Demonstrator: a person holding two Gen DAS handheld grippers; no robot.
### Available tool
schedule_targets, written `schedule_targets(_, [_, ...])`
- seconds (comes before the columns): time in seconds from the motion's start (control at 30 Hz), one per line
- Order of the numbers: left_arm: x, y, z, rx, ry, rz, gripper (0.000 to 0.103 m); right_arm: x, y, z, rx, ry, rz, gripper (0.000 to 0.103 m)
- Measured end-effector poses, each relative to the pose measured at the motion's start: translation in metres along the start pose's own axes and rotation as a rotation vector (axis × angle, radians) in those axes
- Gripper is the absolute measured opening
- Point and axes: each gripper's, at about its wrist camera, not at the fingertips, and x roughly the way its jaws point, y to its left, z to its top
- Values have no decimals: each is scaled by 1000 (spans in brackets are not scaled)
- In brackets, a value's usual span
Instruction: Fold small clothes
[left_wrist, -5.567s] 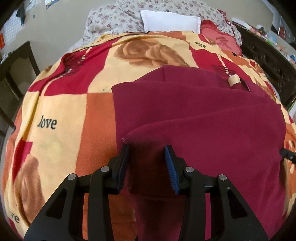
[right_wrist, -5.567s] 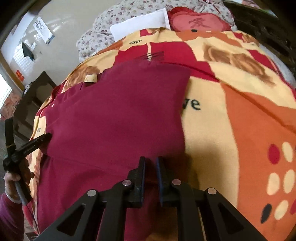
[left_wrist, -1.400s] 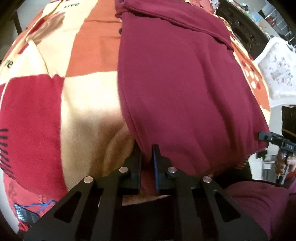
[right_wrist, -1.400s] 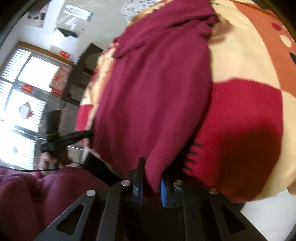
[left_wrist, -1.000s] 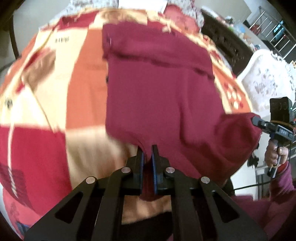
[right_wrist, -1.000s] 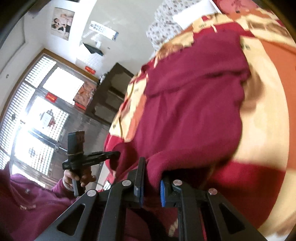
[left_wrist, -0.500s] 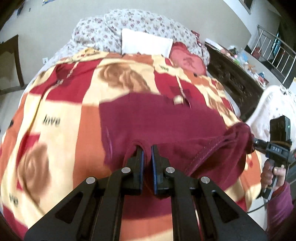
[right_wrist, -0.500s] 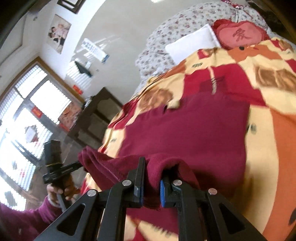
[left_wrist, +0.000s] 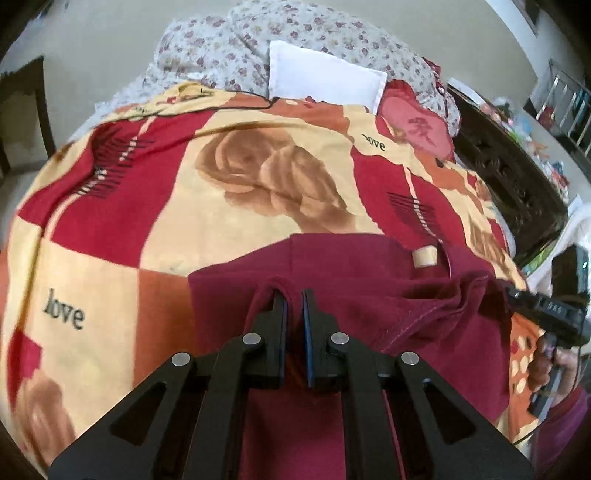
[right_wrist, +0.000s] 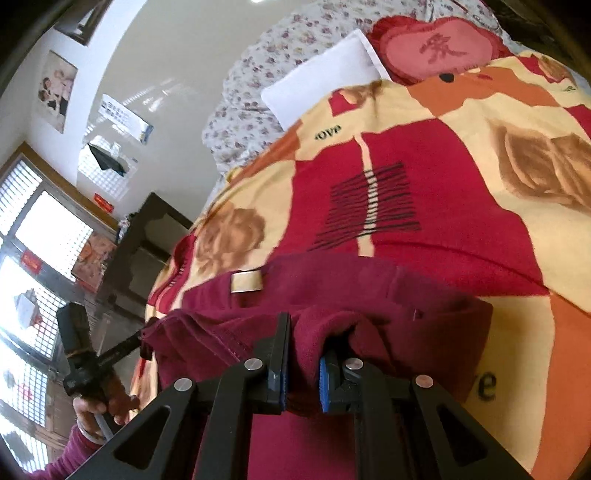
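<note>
While the dark red fleece garment (left_wrist: 332, 273) lies on the patterned red, orange and cream blanket (left_wrist: 155, 206) covering the bed, its near edge is held raised over the rest of the cloth by two tools. A fold of the hem is pinched between the closed jaws of the left gripper (left_wrist: 293, 306), and a thicker roll of the same hem is clamped by the right gripper (right_wrist: 304, 354), which is also seen at the right edge of the left view.

Several faults can be expected from here. If one corner is carried further than the other, a skewed fold is produced, since the edge between the two grips already sags and bunches. If the cloth is let go before the raised edge is laid level with the far edge near the small beige label (left_wrist: 424, 256), the fleece is likely to slump back into a heap. A corner may also be pulled out of the left grip, as only a thin fold is caught there. The blanket beneath can be dragged and wrinkled if the tools are lowered too deep.

Counted: one garment, one label, two grippers, one blanket, one white pillow (left_wrist: 325, 79), one red heart-shaped cushion (right_wrist: 439, 50), one floral quilt (left_wrist: 240, 40).
</note>
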Motion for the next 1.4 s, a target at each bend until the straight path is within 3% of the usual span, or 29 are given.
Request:
schedule_targets(0.17, [2, 10, 14, -44, 26, -75, 10, -11, -9, 5, 60, -54, 38, 11])
schedule_targets(0.27, [-10, 6, 14, -13, 21, -76, 20, -25, -1, 3, 30, -84, 48, 14])
schedule_targets(0.3, [-14, 4, 14, 5, 9, -66, 26, -30, 1, 3, 16, -93, 50, 16])
schedule_targets(0.4, [-27, 3, 14, 28, -58, 3, 69, -33, -4, 7, 57, -82, 79, 20])
schedule_targets(0.43, [-30, 6, 14, 16, -81, -6, 70, -31, -9, 8, 91, -71, 99, 23])
schedule_targets(0.5, [-31, 11, 16, -1, -75, -14, 70, -27, -20, 7, 181, -27, 151, 42])
schedule_targets(0.67, [-32, 4, 14, 29, -67, -6, 70, -64, -21, 10, 166, -172, 143, 44])
schedule_targets(0.73, [-27, -5, 11, 56, -63, -5, 70, -72, -15, 13, 130, -190, 159, 44])
schedule_targets(0.83, [-13, -16, 8, 82, -51, 5, 70, -59, 15, 11, -38, -147, -6, 44])
schedule_targets(0.9, [-1, -22, 7, 86, -45, 22, 70, -42, 27, 10, -111, -114, -53, 35])
schedule_targets(1.1, [41, -16, 14, 32, -12, 109, 70, 10, 13, 21, -134, -76, -209, 32])
schedule_targets(1.3, [58, -9, 19, 19, -15, 139, 70, 39, -2, 36, -119, -77, -251, 32])
schedule_targets(1.4, [57, -10, 18, 26, -19, 141, 70, 33, 3, 36, -118, -83, -249, 32])
